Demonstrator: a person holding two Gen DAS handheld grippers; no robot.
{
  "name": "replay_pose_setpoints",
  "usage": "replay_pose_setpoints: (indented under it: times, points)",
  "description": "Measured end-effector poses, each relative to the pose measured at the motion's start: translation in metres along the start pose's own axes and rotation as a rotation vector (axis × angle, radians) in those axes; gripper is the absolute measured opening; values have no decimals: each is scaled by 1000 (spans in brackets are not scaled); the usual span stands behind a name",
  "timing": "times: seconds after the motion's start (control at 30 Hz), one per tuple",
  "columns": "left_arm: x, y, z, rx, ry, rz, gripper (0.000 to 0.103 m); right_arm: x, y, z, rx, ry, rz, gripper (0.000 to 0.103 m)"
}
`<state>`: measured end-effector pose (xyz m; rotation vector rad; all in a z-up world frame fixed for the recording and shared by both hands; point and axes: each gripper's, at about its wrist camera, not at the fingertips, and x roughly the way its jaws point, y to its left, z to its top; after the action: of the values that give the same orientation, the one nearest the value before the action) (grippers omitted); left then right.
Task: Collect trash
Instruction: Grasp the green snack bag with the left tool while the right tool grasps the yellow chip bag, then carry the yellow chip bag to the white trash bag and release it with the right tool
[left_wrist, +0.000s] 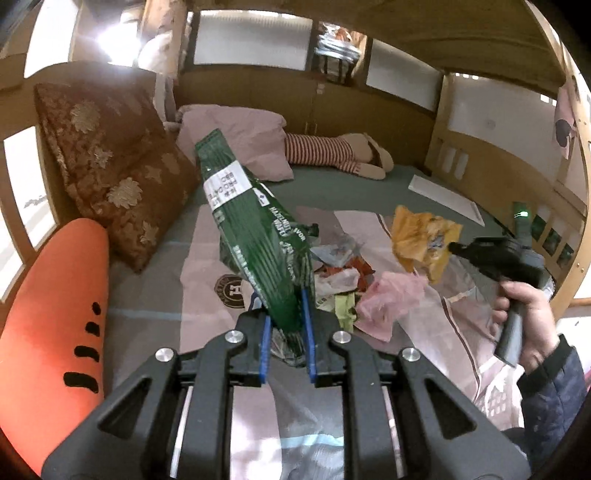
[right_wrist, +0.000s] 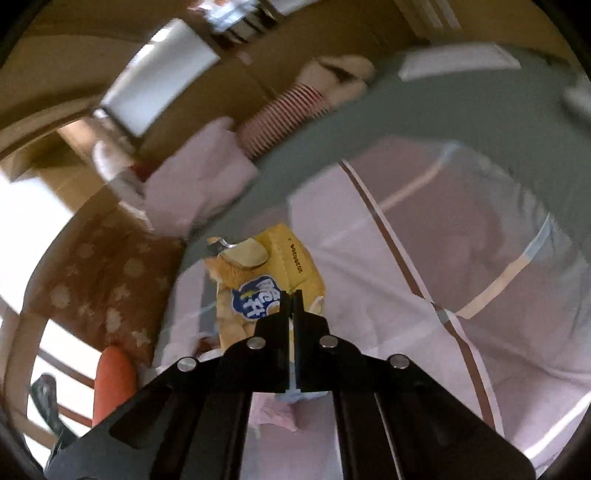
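My left gripper is shut on a green wafer wrapper with a white label and holds it up above the bed. My right gripper is shut on a yellow snack bag and holds it in the air; the bag also shows in the left wrist view, at the tip of the right gripper. A pile of loose trash lies on the pink sheet, with a pink plastic bag at its right side.
A brown flowered cushion and an orange carrot pillow lie at the left. A pink pillow and a striped plush toy lie at the back. A white flat box lies at the right. Wooden bed walls surround the mattress.
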<state>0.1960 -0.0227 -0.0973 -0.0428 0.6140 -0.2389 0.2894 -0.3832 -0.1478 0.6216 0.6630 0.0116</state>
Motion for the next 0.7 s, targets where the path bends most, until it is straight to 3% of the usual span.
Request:
replay_pose_setpoints:
  times: [0.1, 0.17, 0.3, 0.37, 0.53, 0.7]
  points:
    - [-20, -3, -7, 8, -48, 6, 16, -31, 25, -16, -141, -64, -41, 2]
    - [-20, -8, -18, 44, -66, 55, 16, -52, 42, -37, -263, -109, -98, 2]
    - [-3, -2, -28, 4, 48, 13, 16, -80, 62, -77, -373, -136, -116, 2]
    - [-2, -3, -32, 19, 48, 59, 16, -91, 73, -95, -433, -168, -139, 2]
    - [4, 0, -39, 14, 33, 128, 15, -100, 74, -114, -437, -156, -134, 2]
    - [23, 0, -42, 12, 77, 131, 16, -94, 80, -117, -454, -159, -138, 2]
